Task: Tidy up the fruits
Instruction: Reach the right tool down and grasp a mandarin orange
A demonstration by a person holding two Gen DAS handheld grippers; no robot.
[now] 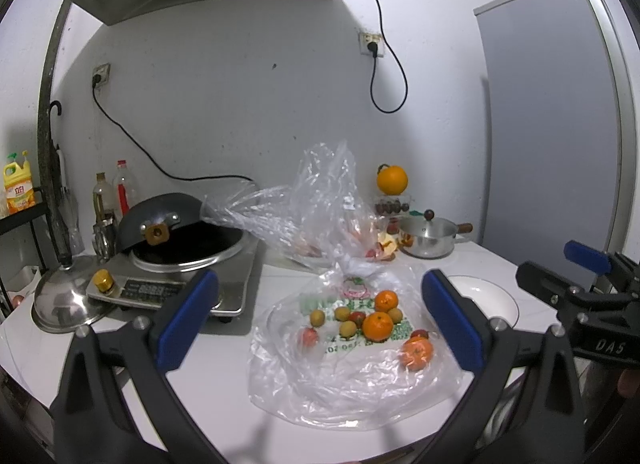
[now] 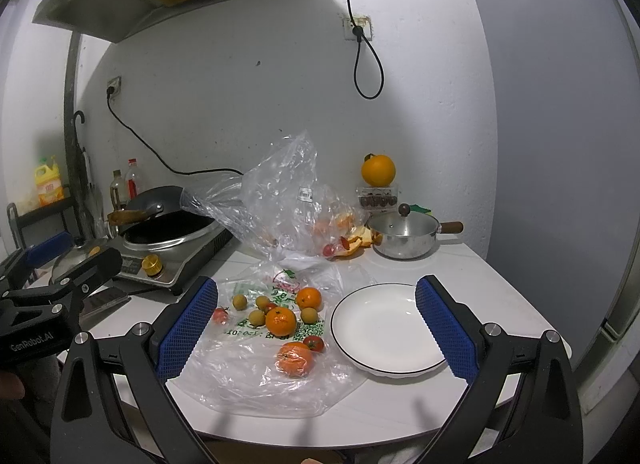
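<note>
Loose fruit lies on a flattened clear plastic bag on the white counter: three tangerines, several small yellow-brown fruits and small red tomatoes. The same tangerines show in the left wrist view. An empty white plate sits right of the bag; its rim shows partly behind my left finger. My left gripper hovers open above the bag. My right gripper is open too, spanning the fruit and the plate. Each gripper's side appears in the other's view.
A second crumpled bag with peels and a tomato stands behind. Back right are a steel pot, a big orange on a fruit box. An induction cooker with a wok, a steel lid and bottles fill the left.
</note>
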